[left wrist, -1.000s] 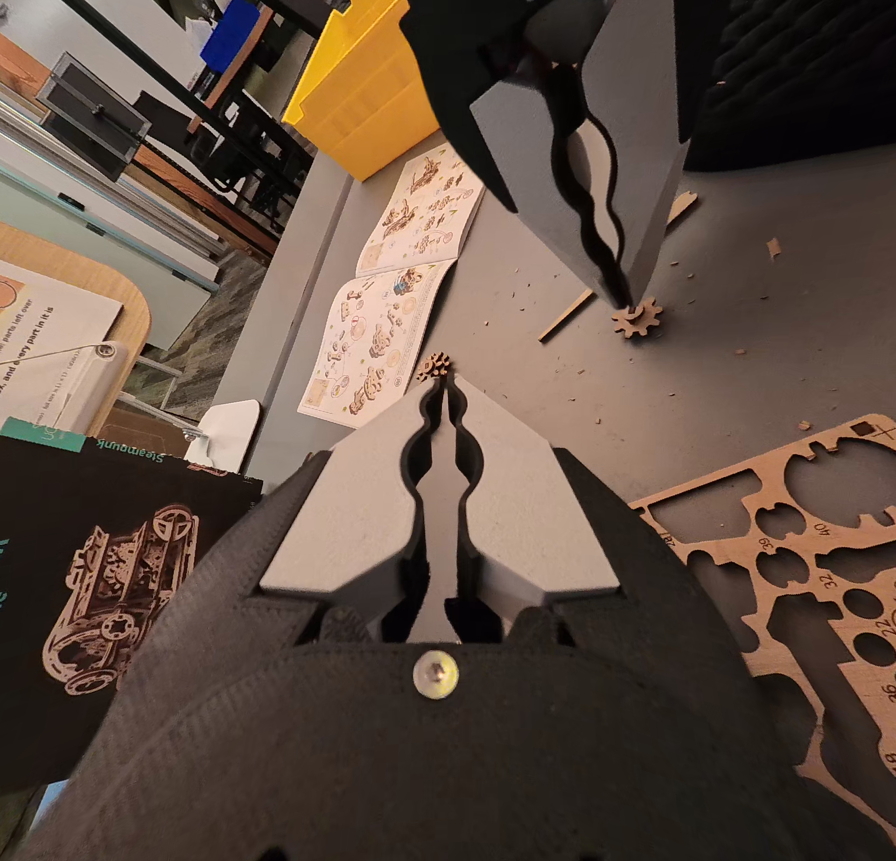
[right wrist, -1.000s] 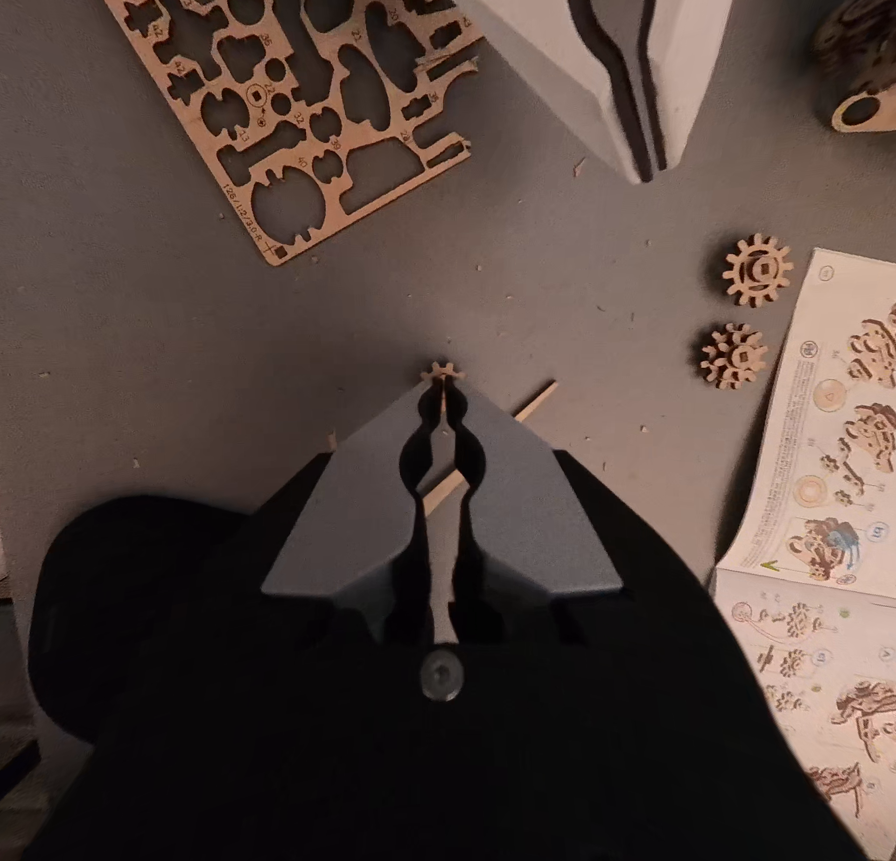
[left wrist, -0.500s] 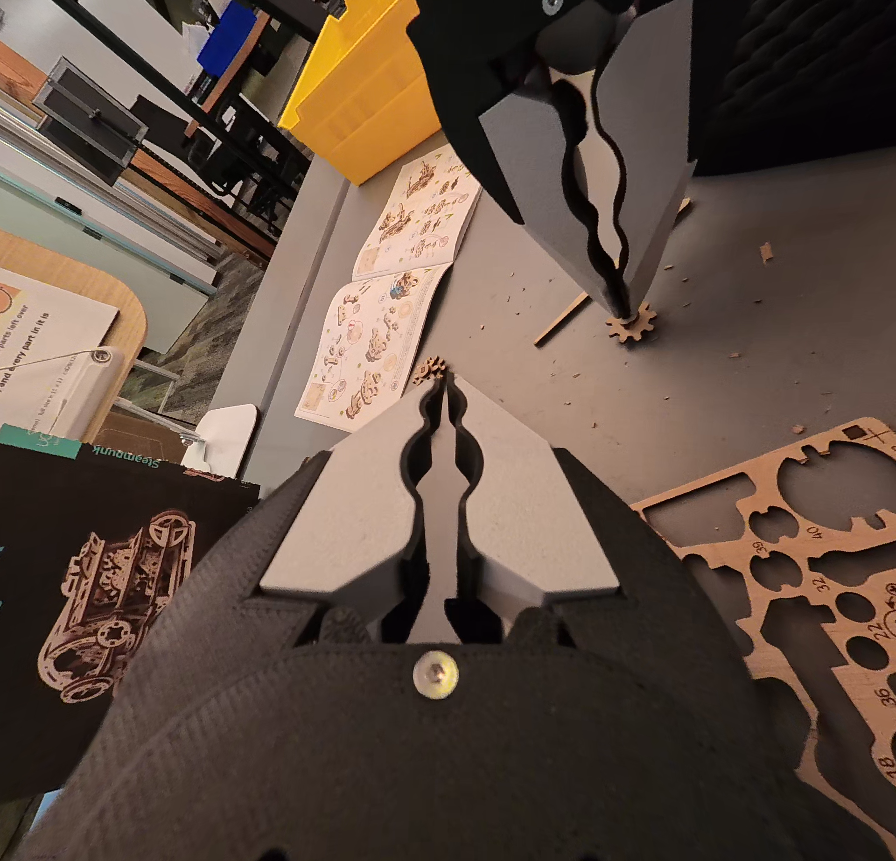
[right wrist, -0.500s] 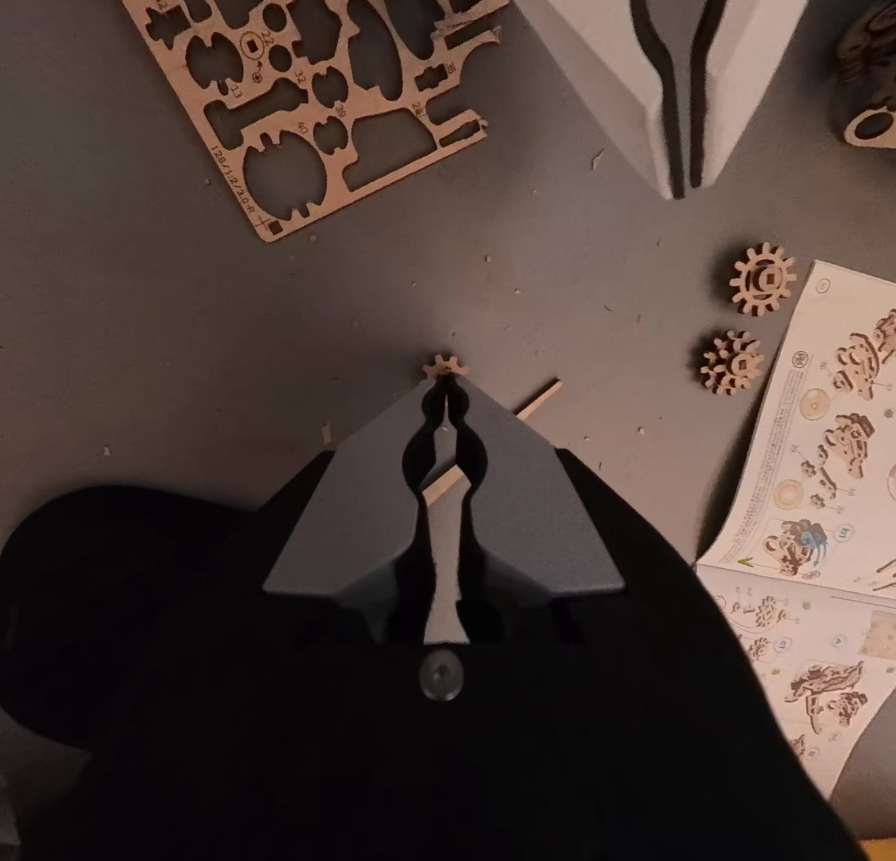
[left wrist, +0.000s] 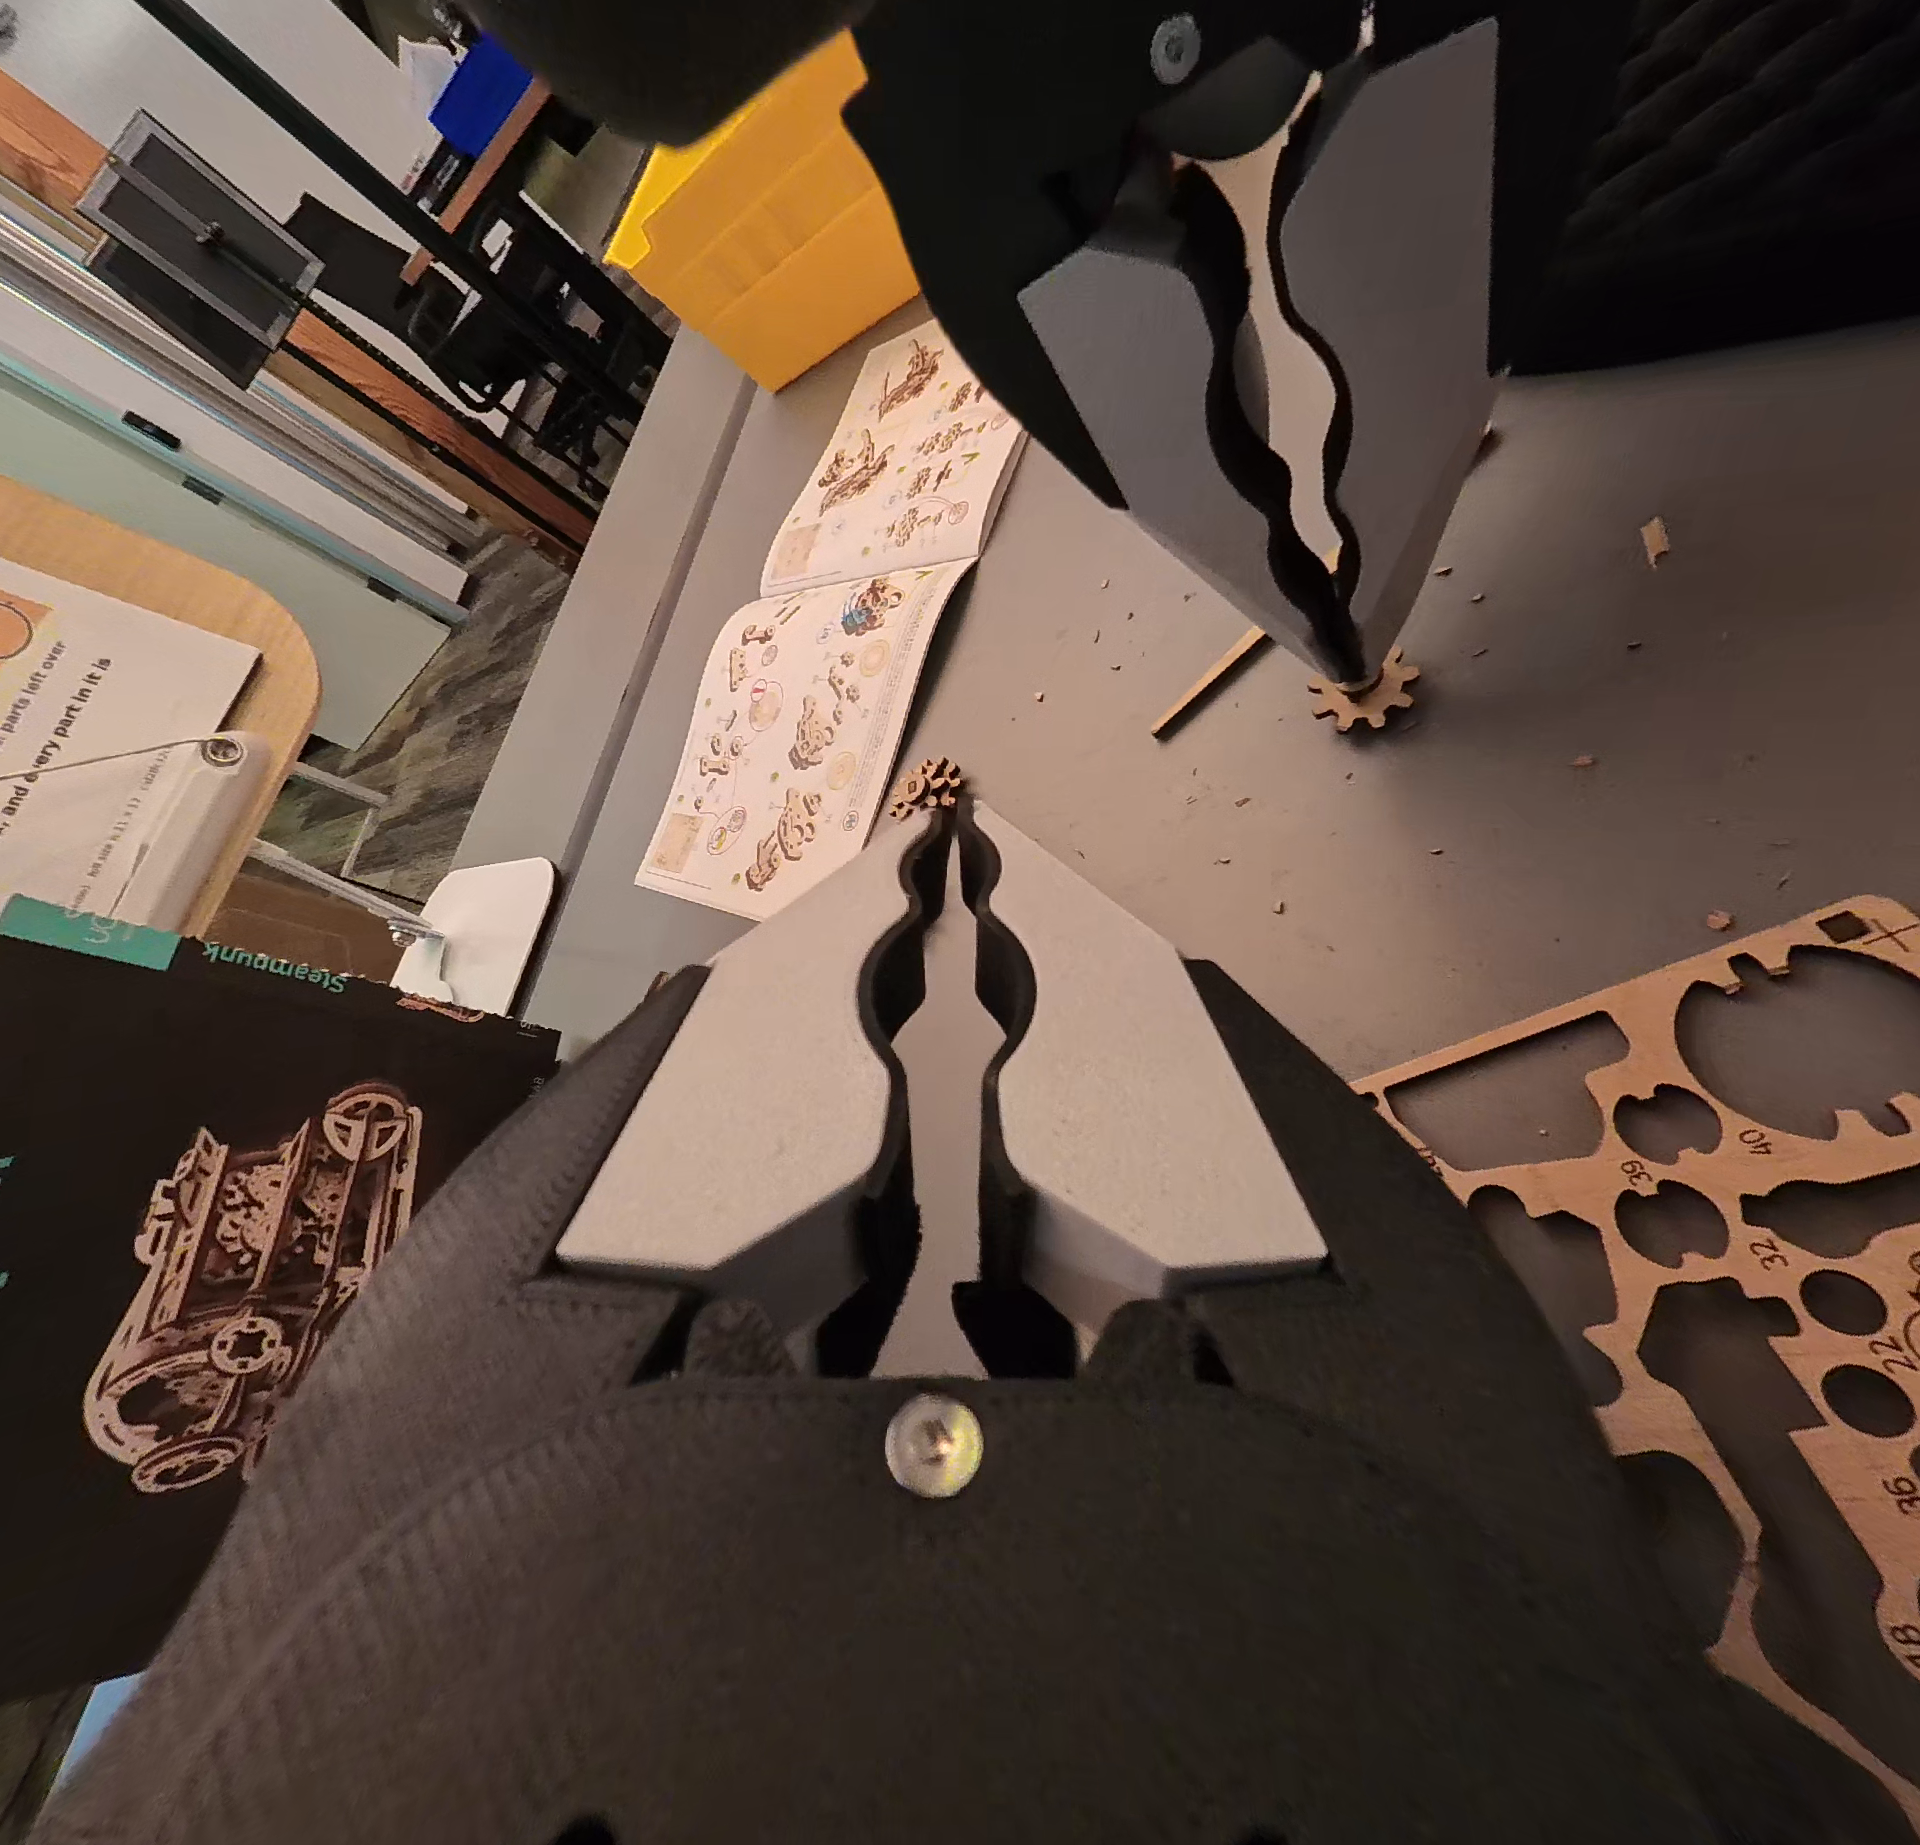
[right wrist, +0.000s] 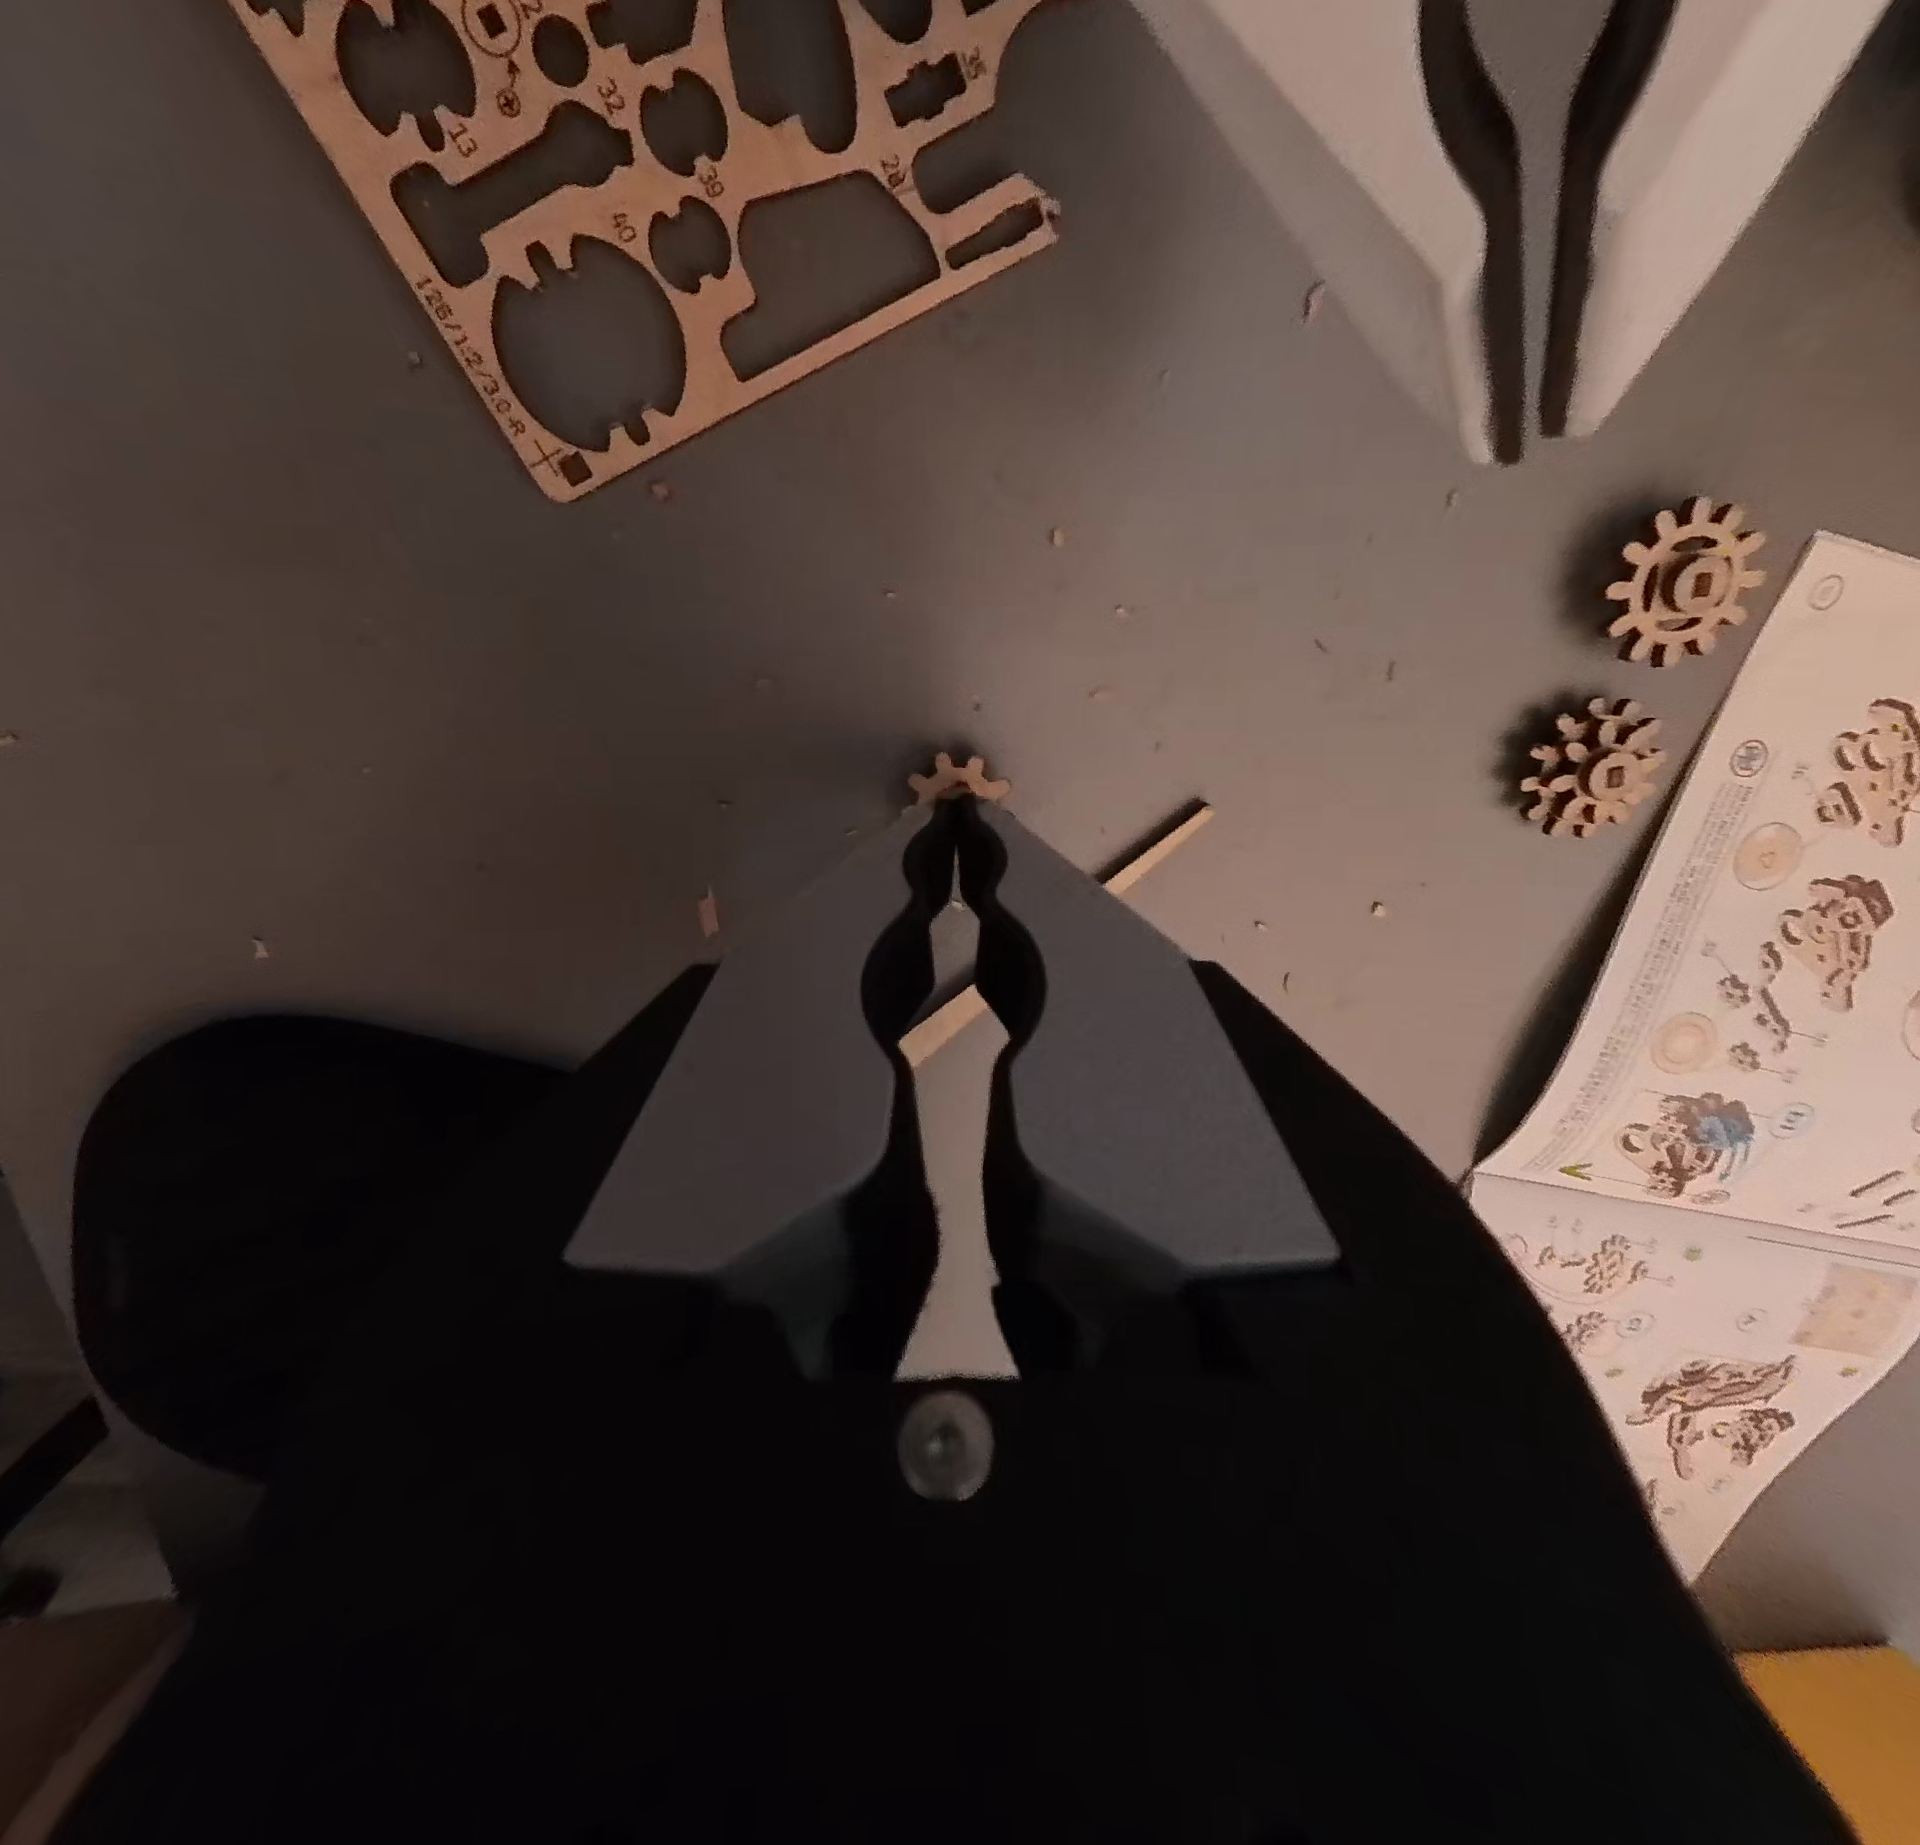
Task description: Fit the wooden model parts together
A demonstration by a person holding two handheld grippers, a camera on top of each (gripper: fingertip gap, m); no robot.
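My right gripper [right wrist: 958, 821] is shut, and its tips rest on a small wooden gear [right wrist: 957, 785] that lies flat on the grey table. In the left wrist view it comes down steeply [left wrist: 1345, 665] onto that gear [left wrist: 1363, 702]. My left gripper [left wrist: 952, 821] is shut and empty. It hovers above the table, and in the right wrist view [right wrist: 1527, 450] it is apart from two larger gears [right wrist: 1683, 585] [right wrist: 1584, 782]. One of these gears [left wrist: 928, 787] shows just beyond its tips.
A punched-out wooden parts sheet [left wrist: 1642, 1177] [right wrist: 623, 226] lies flat. A thin wooden stick [left wrist: 1205, 683] [right wrist: 1153, 850] lies beside the small gear. An open instruction booklet [left wrist: 810, 715] [right wrist: 1766, 1068], a yellow bin [left wrist: 769, 237] and a black model box [left wrist: 208, 1224] are nearby. The gap from one gripper's tips to the other's is roughly 10 cm.
My right gripper stays on the small gear, which has not shifted beside the stick. My left gripper has drifted nearer to the two larger gears.
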